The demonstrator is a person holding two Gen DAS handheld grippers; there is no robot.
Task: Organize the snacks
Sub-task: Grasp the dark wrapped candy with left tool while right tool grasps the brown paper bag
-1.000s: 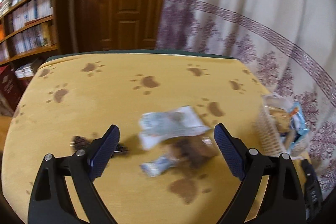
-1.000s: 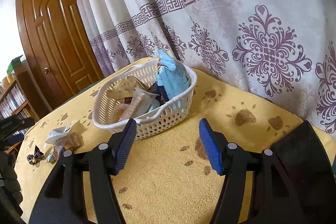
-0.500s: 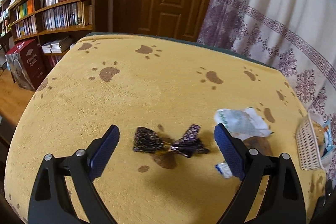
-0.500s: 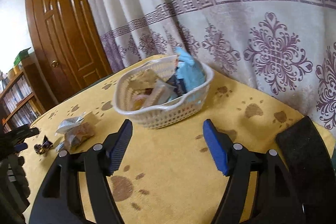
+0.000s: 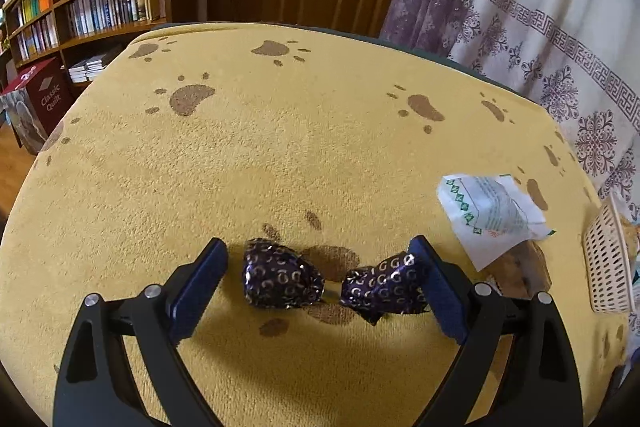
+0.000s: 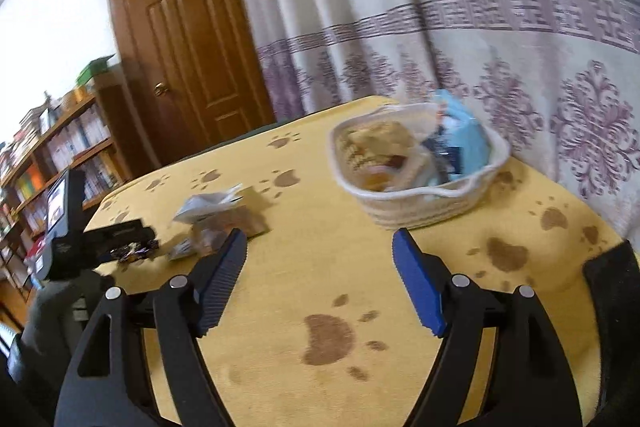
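Left wrist: left tongs [image 5: 320,285] wide apart, purple candy [image 5: 332,283] between, unclamped | right tongs [image 6: 320,281] opening, nothing between | basket [image 6: 420,205] near table [image 6: 320,267] far edge.

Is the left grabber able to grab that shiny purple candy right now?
Probably yes. The purple candy already lies between the open left gripper fingers, one twisted end against a pad, and nothing on the yellow cloth blocks it.
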